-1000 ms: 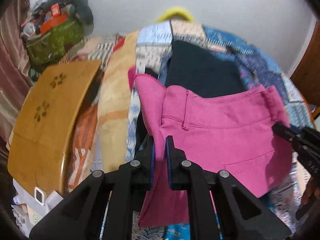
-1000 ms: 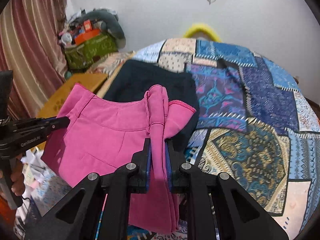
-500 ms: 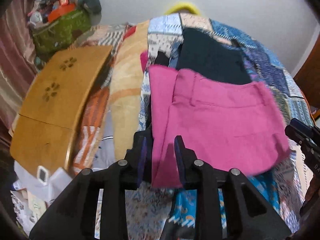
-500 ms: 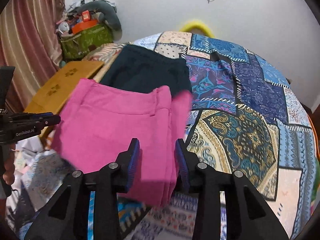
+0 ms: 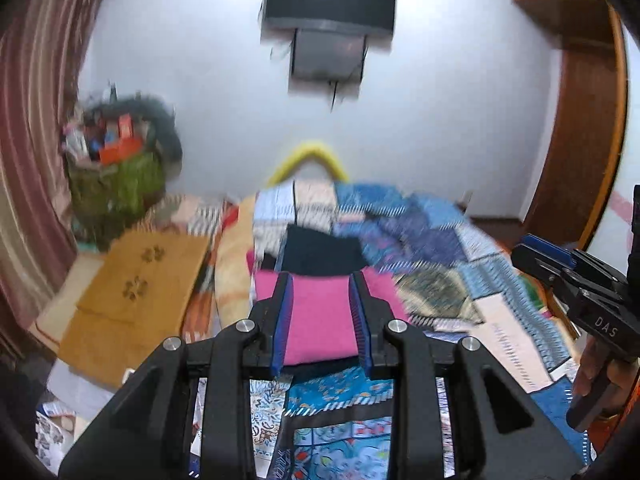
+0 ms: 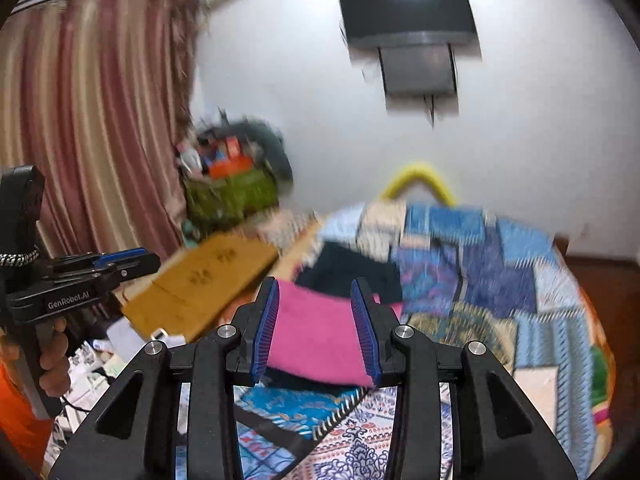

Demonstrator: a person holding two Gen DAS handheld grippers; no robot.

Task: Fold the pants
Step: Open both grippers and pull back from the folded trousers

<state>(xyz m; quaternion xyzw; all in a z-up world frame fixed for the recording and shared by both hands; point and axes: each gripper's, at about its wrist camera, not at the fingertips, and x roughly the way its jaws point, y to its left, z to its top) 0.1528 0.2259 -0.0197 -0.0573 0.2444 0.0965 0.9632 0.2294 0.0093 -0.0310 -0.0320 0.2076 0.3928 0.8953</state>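
Left wrist view: both my grippers, left gripper [image 5: 322, 320] and right gripper [image 6: 316, 328], gape empty above the folded pink pants [image 5: 320, 320]. I judge a careless downward sweep could snag and unfold them.

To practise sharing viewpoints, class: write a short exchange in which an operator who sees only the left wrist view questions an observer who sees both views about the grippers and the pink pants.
Operator: I see the right gripper only side-on. Is it open?
Observer: Yes. In the right wrist view the right gripper stands open, and the pink pants lie on the bed beyond its fingers, ungripped.
Operator: What carries my left gripper?
Observer: The right wrist view shows a bare hand wrapped round the handle below the left gripper.
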